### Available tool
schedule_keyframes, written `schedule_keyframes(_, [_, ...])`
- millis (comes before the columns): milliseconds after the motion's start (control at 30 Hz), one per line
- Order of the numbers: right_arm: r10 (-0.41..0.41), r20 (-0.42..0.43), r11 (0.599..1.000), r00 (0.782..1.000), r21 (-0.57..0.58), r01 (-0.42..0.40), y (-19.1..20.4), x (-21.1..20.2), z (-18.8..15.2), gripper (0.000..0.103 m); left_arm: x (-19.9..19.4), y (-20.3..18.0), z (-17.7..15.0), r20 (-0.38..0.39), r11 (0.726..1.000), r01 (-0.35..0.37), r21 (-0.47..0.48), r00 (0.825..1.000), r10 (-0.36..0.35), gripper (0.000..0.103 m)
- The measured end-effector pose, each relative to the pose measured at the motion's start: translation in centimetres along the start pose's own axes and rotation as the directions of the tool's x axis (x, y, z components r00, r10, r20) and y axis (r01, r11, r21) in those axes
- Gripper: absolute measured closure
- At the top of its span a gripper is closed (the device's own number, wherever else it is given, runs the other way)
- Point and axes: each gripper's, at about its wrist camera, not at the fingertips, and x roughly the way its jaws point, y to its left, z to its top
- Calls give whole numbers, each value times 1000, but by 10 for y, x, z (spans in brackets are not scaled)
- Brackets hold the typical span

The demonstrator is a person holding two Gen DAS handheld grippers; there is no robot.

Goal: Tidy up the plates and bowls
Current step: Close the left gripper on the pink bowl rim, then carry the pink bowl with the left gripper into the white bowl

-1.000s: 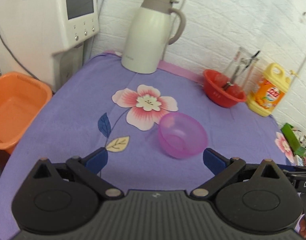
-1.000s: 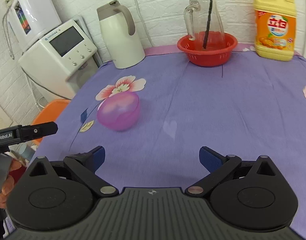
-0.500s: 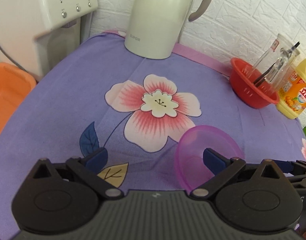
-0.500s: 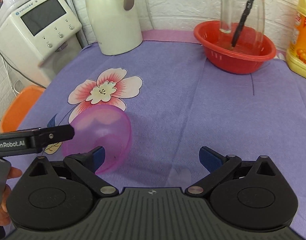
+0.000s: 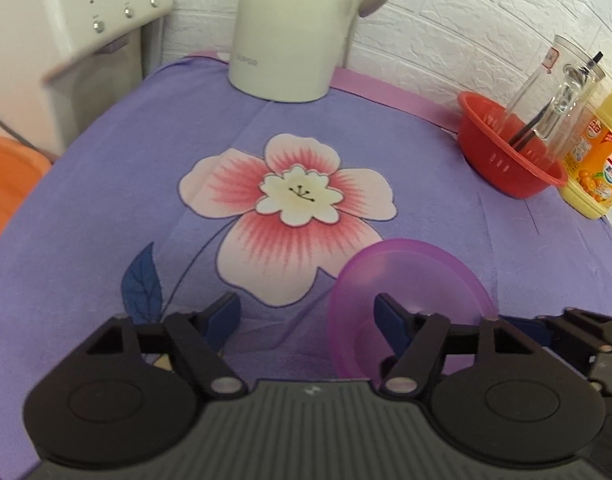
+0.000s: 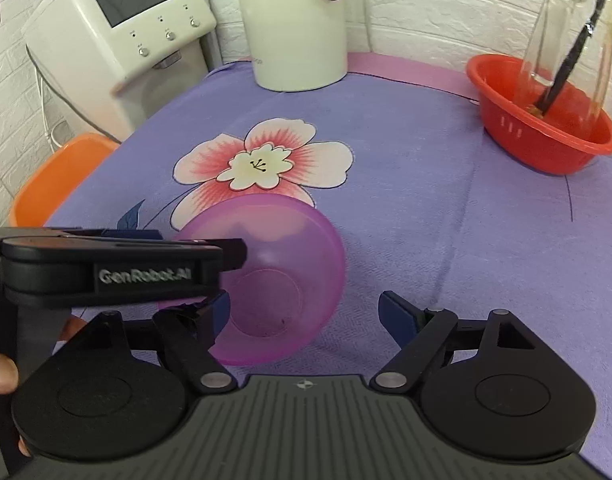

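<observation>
Lying on purple cloth (image 5: 106,184), wide bare room ahead of both claws; jug (image 5: 290,28) and red basket (image 5: 506,160) well ahead, far edge beyond. Looking thin, light, stiff, slick: pink bowl (image 6: 282,276). Straddling its near rim, left claw (image 5: 308,314) gaping, right finger inside. Hovering just right of bowl, right claw (image 6: 304,314) gaping, holding nothing. Best pinching the rim wall.

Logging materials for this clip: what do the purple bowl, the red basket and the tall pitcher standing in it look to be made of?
Purple bowl: likely thin translucent plastic, glossy; the cloth shows through its wall. Red basket: opaque moulded plastic, slightly shiny, with slots cut in its side. Pitcher: clear, probably glass, though hard clear plastic is possible; a dark stick shows through it.
</observation>
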Motion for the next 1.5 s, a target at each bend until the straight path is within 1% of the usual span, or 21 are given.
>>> schedule_keyframes(33, [8, -5, 1000, 1000, 3, -8, 0, 2, 0, 0, 1, -1, 1, 0, 1000, 9, -1, 1000, -9, 39])
schedule_keyframes(67, [22, -8, 1000, 1000, 9, -22, -1, 5, -1, 0, 1, -2, 1, -1, 1000, 19, 2, 1000, -19, 46])
schedule_keyframes(100, [20, 1, 1000, 1000, 0, -20, 0, 6, -1, 0, 1, -4, 1, -1, 1000, 30, 8, 1000, -30, 50])
schedule_keyframes(133, [19, 4, 1000, 1000, -11, -19, 1, 6, 0, 0, 2, -5, 1, -2, 999, 41, 12, 999, -41, 56])
schedule_keyframes(167, [24, 6, 999, 1000, -23, -23, 2, 6, -1, 0, 2, -7, 0, -3, 998, 53, 15, 999, -53, 60])
schedule_keyframes(200, [30, 7, 999, 1000, -27, -30, 3, 5, 0, 0, 2, -9, -1, -2, 998, 62, 15, 998, -62, 63])
schedule_keyframes(233, [41, 8, 999, 999, -28, -41, 4, 5, -1, 4, 2, -10, -2, 0, 998, 68, 9, 998, -68, 64])
schedule_keyframes(300, [65, 6, 997, 998, -33, -65, 8, 4, -1, 7, 2, -15, -4, -1, 997, 82, -4, 997, -82, 65])
schedule_keyframes(333, [75, 6, 997, 997, -31, -74, 9, 4, -2, 7, 1, -18, -5, -5, 997, 74, 4, 997, -74, 65])
schedule_keyframes(400, [51, 9, 997, 999, -49, -51, 13, 2, -3, 7, -3, -21, -8, -22, 997, 83, 9, 996, -83, 65])
schedule_keyframes(467, [53, 12, 998, 999, -37, -53, 11, -4, -5, 7, -9, -22, -12, -37, 994, 108, 5, 994, -108, 65])
schedule_keyframes(600, [58, 11, 998, 998, -23, -58, 8, -26, -12, 7, -32, -32, -21, -33, 991, 137, 4, 990, -137, 65])
schedule_keyframes(700, [38, 2, 999, 999, -3, -38, 8, -40, -24, 6, -49, -46, -33, -28, 989, 144, 24, 989, -143, 65])
schedule_keyframes(900, [47, -14, 997, 999, 57, -46, 4, -73, -54, 6, -84, -66, -61, -38, 984, 177, 33, 984, -176, 65])
schedule_keyframes(1000, [16, 3, 998, 1000, 52, -16, 3, -98, -67, 6, -104, -81, -74, -35, 978, 207, 42, 978, -205, 65])
schedule_keyframes(1100, [-17, 27, 999, 999, 50, 16, 0, -128, -83, 6, -128, -101, -93, -23, 967, 246, 68, 969, -245, 65])
schedule_keyframes(1267, [-85, 56, 995, 995, 64, 81, -9, -181, -120, 2, -164, -140, -132, -21, 941, 321, 110, 947, -320, 65])
schedule_keyframes(1333, [-109, 65, 991, 992, 80, 104, -12, -200, -140, 0, -176, -156, -152, -30, 929, 347, 131, 938, -346, 65])
schedule_keyframes(1400, [-134, 72, 988, 988, 90, 127, -15, -216, -161, 0, -184, -171, -172, -44, 915, 370, 159, 929, -368, 65])
schedule_keyframes(1500, [-168, 62, 982, 984, 104, 161, -18, -231, -193, 0, -189, -186, -200, -82, 901, 391, 186, 920, -382, 65])
